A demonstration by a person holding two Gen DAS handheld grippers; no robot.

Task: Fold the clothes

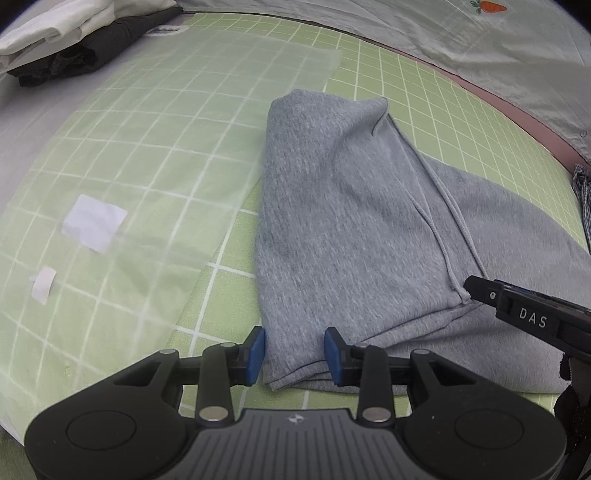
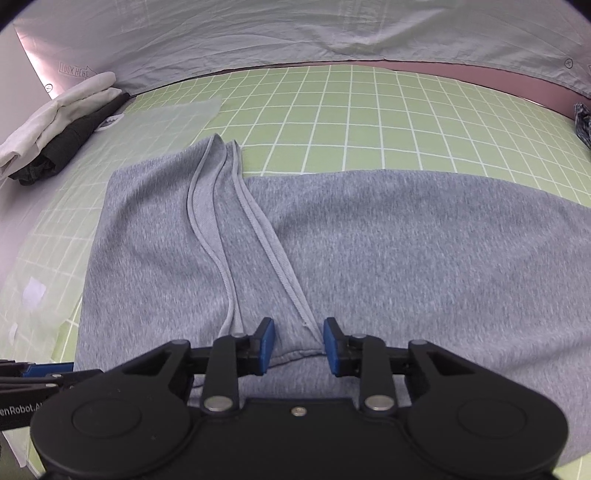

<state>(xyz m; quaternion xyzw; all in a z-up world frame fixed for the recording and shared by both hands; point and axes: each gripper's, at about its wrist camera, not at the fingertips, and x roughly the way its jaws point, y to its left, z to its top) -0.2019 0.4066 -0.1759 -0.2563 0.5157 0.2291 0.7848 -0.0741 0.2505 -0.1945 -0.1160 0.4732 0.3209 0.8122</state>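
Note:
A grey knit garment (image 1: pixel 332 206) lies partly folded on the green grid mat (image 1: pixel 184 184); one flap with a stitched hem is laid over the rest. My left gripper (image 1: pixel 294 352) stands open at the near left corner of the folded edge, its blue pads on either side of the cloth. In the right wrist view the same garment (image 2: pixel 406 240) spreads wide, with two hemmed edges running toward me. My right gripper (image 2: pixel 298 345) is open around the near hem where those edges meet. The right gripper's finger (image 1: pixel 480 290) shows at the right of the left view.
A stack of folded white and black clothes (image 2: pixel 62 125) sits at the far left. A translucent plastic sheet (image 1: pixel 177 129) with white labels covers the mat's left part. A pale cloth backdrop (image 2: pixel 295 33) rises behind. A dark patterned fabric (image 2: pixel 583 125) lies at the right edge.

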